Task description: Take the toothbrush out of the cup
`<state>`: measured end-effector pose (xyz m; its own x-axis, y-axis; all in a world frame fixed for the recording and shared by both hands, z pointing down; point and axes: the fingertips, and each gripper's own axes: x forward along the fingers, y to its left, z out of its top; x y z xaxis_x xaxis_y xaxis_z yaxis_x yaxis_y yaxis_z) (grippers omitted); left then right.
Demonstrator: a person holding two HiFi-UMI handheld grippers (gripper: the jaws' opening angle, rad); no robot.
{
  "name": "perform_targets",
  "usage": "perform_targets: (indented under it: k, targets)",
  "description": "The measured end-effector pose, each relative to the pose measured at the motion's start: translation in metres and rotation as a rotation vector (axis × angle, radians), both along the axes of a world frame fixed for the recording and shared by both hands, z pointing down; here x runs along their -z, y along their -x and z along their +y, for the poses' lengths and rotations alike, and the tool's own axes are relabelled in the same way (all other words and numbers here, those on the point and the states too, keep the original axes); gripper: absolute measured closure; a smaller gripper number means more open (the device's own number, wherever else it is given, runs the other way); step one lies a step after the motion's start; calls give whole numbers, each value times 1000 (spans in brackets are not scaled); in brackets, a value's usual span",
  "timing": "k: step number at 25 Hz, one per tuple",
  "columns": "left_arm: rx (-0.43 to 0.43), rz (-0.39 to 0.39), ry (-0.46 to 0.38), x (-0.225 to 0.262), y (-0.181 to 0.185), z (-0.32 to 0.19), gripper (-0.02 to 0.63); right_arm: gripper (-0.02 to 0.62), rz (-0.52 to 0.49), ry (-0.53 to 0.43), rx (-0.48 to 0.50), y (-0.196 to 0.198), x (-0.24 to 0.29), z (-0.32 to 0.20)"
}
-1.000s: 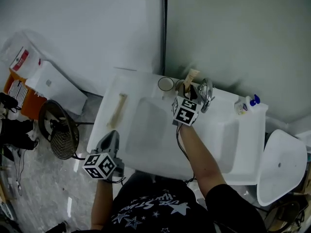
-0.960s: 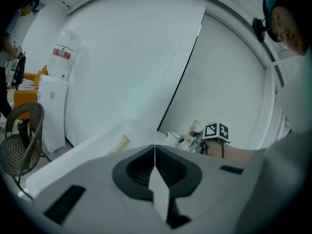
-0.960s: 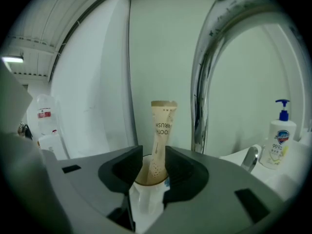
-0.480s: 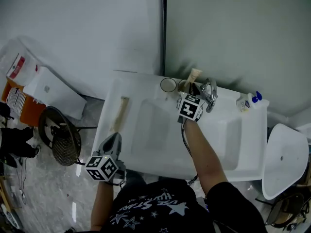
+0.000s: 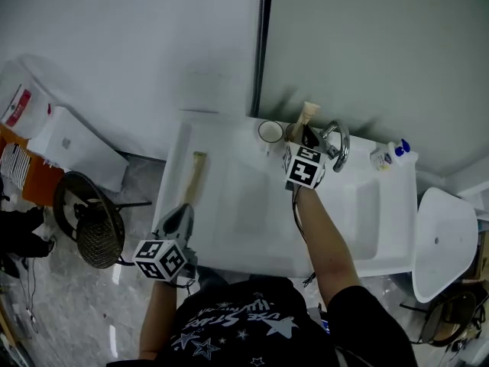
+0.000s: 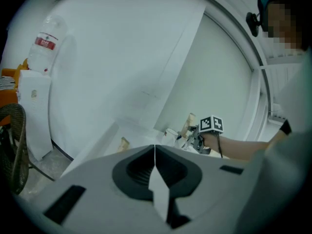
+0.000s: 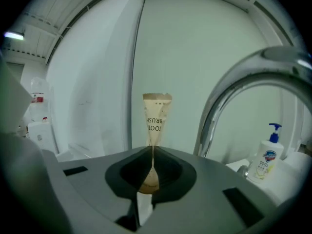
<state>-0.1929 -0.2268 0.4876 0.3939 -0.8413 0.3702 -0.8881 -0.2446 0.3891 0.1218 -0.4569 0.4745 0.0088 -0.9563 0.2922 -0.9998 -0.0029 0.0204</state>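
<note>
Two jaws of the right hand-held gripper (image 7: 152, 152), just closed inward, pinch the upright beige paper-wrapped toothbrush (image 7: 156, 116); a curved chrome tap (image 7: 204, 129) crowds its right side. The left hand-held gripper (image 6: 154, 152) hangs closed, empty.

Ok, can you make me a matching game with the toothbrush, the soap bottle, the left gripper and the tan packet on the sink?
Things:
1. toothbrush
2. soap bottle
3. left gripper
4. tan packet

States:
A. shut, nothing in it
B. lying flat on the sink's left ledge
C. pinched in the right gripper
D. standing upright, blue pump on top

Pairs: 1-C, 2-D, 3-A, 4-B.

The right gripper's jaws have just been closing, with the toothbrush between them.
</note>
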Motion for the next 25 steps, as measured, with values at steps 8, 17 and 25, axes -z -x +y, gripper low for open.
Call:
perform_targets:
  k: [8, 17, 25]
  targets:
    - [-39, 40, -11, 0, 18, -9, 587, 572, 49, -168, -24, 7, 70, 18]
    - [-123, 68, -20, 1, 34, -22, 586, 572, -87, -187, 18, 47, 101, 62]
    - [-184, 60, -8, -5, 55, -22, 586, 572, -228, 32, 182, 145, 34, 100]
